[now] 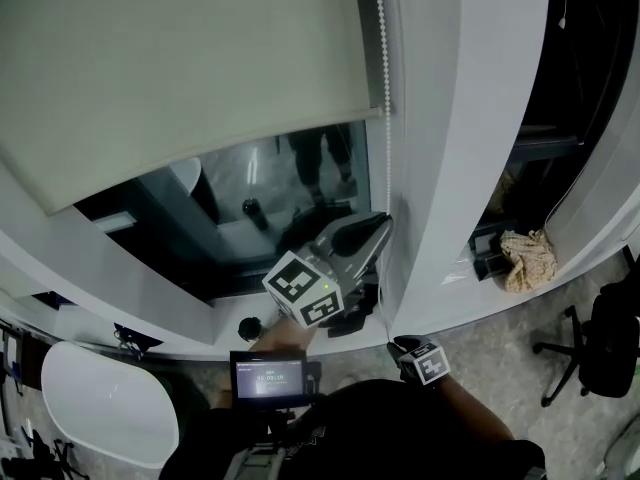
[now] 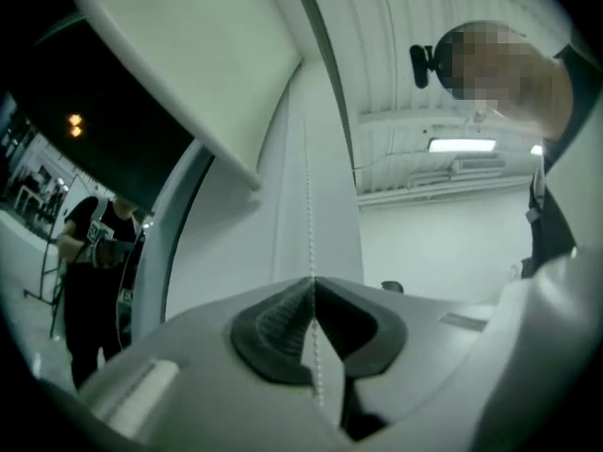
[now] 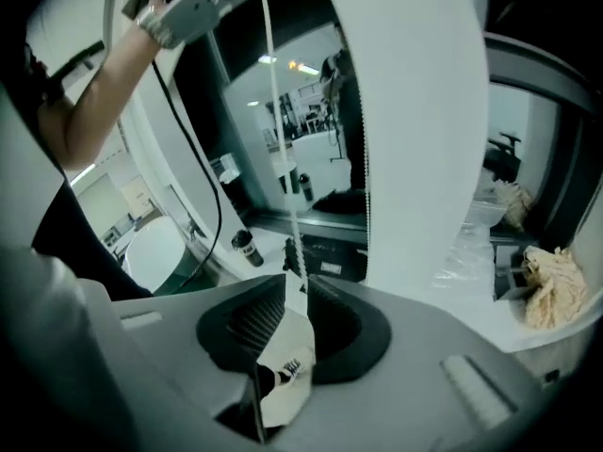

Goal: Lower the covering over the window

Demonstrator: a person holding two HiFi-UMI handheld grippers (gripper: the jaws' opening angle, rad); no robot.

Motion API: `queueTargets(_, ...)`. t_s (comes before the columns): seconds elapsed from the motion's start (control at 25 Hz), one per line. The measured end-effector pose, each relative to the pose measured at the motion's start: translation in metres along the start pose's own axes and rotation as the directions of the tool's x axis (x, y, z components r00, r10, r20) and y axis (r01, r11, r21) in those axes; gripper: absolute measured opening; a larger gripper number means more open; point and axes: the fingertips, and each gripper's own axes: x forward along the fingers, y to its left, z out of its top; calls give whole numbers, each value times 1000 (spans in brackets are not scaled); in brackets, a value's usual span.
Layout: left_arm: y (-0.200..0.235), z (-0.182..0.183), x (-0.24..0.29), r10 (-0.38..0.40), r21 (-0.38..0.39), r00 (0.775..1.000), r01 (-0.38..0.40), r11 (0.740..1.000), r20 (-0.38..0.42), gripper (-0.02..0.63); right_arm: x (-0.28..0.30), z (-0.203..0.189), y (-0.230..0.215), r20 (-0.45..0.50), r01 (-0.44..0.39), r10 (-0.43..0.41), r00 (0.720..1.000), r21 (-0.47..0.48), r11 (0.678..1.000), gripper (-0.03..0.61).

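A pale roller blind covers the upper part of the dark window, and its bottom edge slants across the glass. A white bead chain hangs down the window's right side. My left gripper is raised to the chain, and in the left gripper view its pads are pinched together on the chain at the jaw tips. My right gripper is lower, by the sill. There the chain runs down between its nearly closed pads. The left gripper shows above in that view.
A wide white pillar stands just right of the chain. A crumpled rag lies on the sill beyond it. A dark bottle stands on the sill below the window. A white rounded seat and an office chair are on the floor.
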Motion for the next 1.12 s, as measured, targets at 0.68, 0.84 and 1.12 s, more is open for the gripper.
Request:
queueTargets(0.68, -64, -364, -134, -66, -212, 706, -121, 970, -705, 9, -275, 308, 99, 834, 110, 151, 531, -244, 964, 78)
queueTargets(0.84, -80, -404, -167, -115, -260, 636, -140, 955, -763, 9, -301, 343, 113, 874, 153, 150, 463, -245, 957, 86)
queueTargets(1.12, -88, -400, -168, -149, -304, 654, -129, 944, -742, 9, -323, 387, 140, 868, 198, 200, 454, -318, 927, 107)
